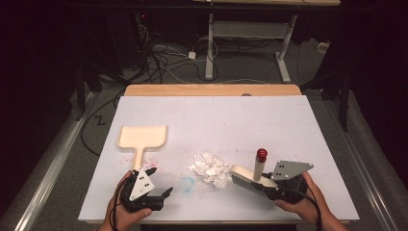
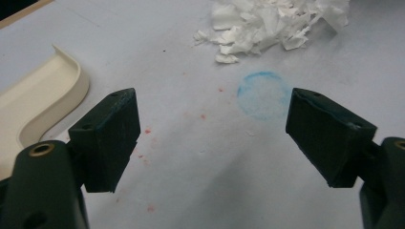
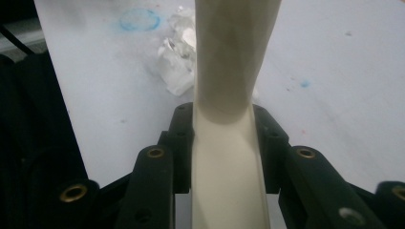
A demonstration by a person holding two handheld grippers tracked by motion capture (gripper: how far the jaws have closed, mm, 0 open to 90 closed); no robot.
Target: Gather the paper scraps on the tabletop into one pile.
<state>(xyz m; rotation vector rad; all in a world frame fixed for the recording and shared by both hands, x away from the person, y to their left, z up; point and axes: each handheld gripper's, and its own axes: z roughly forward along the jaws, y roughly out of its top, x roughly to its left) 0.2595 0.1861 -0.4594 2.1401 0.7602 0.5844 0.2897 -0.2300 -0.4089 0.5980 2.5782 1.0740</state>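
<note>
1. Right gripper, near the surface's front edge: fingers clamped on the cream brush.
2. Left gripper: fingers wide apart, holding nothing.
3. Best to grip the dustpan, left of centre, then sweep low and gently.
4. Paper scraps: light, crumpled, beside the bristles; dustpan smooth, rigid plastic.

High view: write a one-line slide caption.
Right gripper holds a brush beside paper scraps; open left gripper nears the dustpan.

High view above table; tool views close, sharing paper scraps.
</note>
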